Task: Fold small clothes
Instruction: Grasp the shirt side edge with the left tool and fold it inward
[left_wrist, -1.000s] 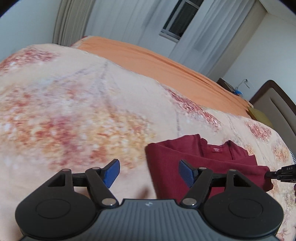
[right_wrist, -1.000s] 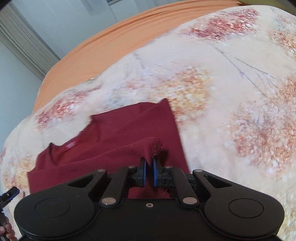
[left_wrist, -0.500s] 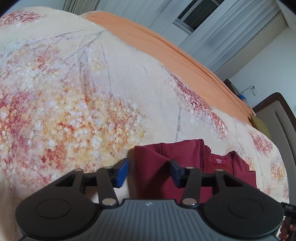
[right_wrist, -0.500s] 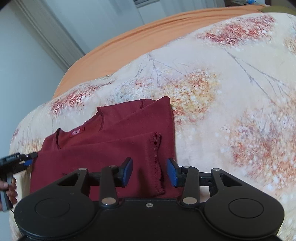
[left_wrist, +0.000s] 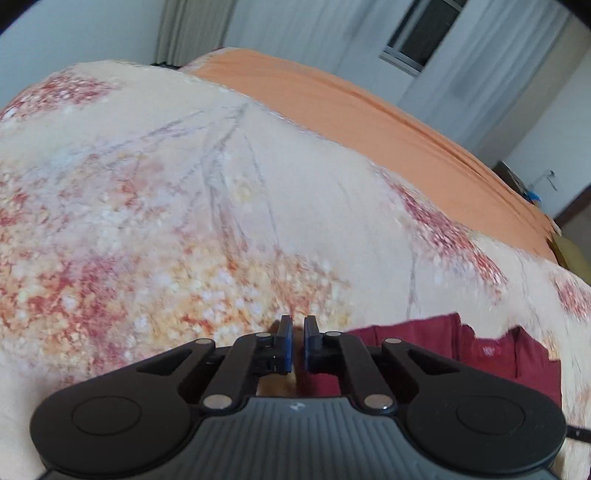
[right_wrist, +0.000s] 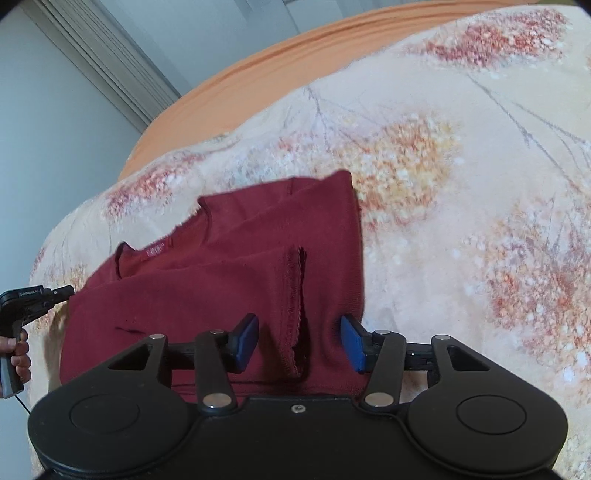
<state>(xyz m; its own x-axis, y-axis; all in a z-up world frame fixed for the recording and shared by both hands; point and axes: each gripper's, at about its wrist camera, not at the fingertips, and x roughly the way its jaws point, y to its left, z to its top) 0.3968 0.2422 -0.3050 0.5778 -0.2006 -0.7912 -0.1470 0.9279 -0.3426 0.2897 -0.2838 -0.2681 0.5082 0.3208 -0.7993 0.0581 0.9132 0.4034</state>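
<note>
A dark red knit top (right_wrist: 229, 273) lies on the floral bedspread (right_wrist: 461, 192), sleeves folded in, neck label toward the far left. My right gripper (right_wrist: 299, 343) is open, its blue pads on either side of a folded sleeve cuff, holding nothing. In the left wrist view my left gripper (left_wrist: 298, 341) has its jaws nearly together at the top's (left_wrist: 491, 350) left edge; whether cloth is pinched between them is not clear. The left gripper (right_wrist: 68, 290) also shows at the far left of the right wrist view, tip at the top's edge.
The floral bedspread (left_wrist: 184, 203) covers the bed, with an orange sheet (left_wrist: 369, 110) along its far side. Curtains and a window stand behind. A headboard and nightstand show at the far right of the left wrist view.
My right gripper let go of the sleeve cuff and opened; the sleeve now lies flat. My left gripper moved to the top's left edge and closed its jaws.
</note>
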